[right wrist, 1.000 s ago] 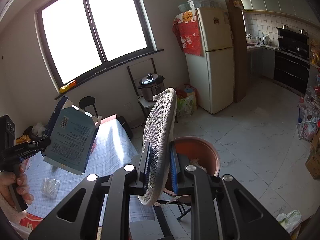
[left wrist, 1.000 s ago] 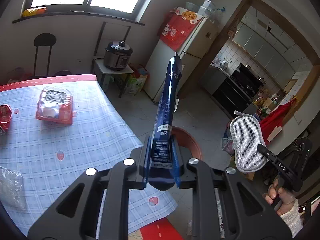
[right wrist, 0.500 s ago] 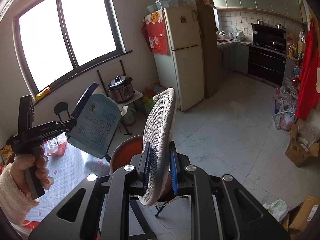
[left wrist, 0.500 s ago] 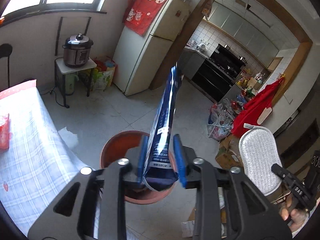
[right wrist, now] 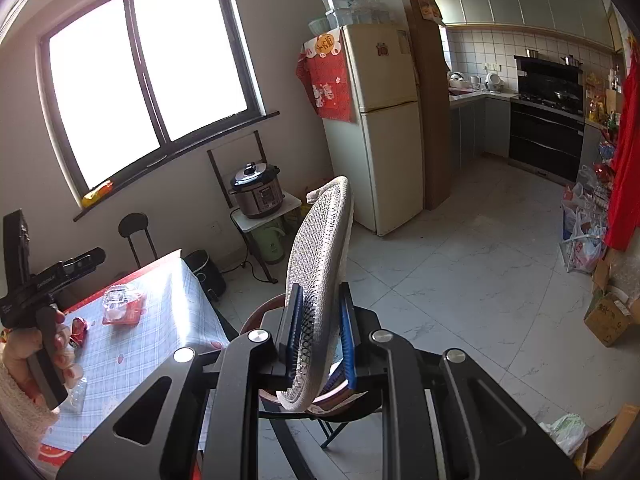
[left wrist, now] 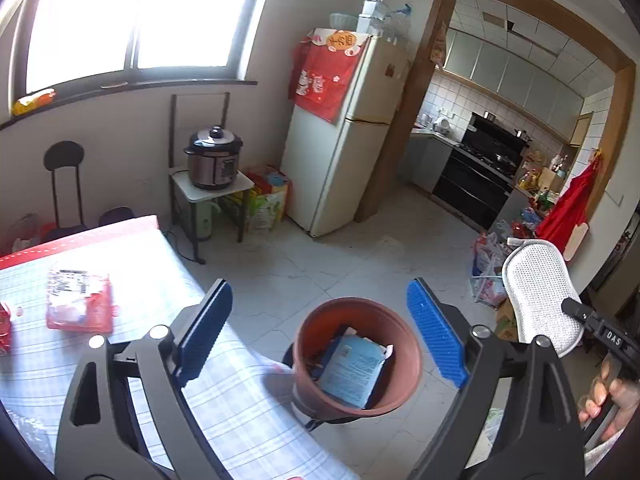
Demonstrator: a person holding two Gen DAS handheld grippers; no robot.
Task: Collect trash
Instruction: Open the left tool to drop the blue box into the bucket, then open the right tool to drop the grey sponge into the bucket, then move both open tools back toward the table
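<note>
My left gripper (left wrist: 320,330) is open and empty above a brown round bin (left wrist: 408,376) beside the table. A blue packet (left wrist: 352,372) lies inside the bin. My right gripper (right wrist: 320,330) is shut on a grey-white mesh sponge pad (right wrist: 316,256), held upright above the bin's rim (right wrist: 260,310). The sponge pad also shows at the right of the left wrist view (left wrist: 538,298). On the checked tablecloth (left wrist: 160,280) lie a red-and-clear wrapper (left wrist: 78,300), a small red wrapper (right wrist: 79,330) and clear plastic (right wrist: 78,394).
A fridge (left wrist: 344,136) stands against the far wall. A pressure cooker (left wrist: 214,158) sits on a small stand beside it. A black chair (left wrist: 64,184) is behind the table. Bags and boxes (right wrist: 592,240) line the right side of the tiled floor.
My left gripper opened and let go of the blue packet, which dropped into the bin. The left view tipped down towards the bin. My right gripper kept the sponge pad.
</note>
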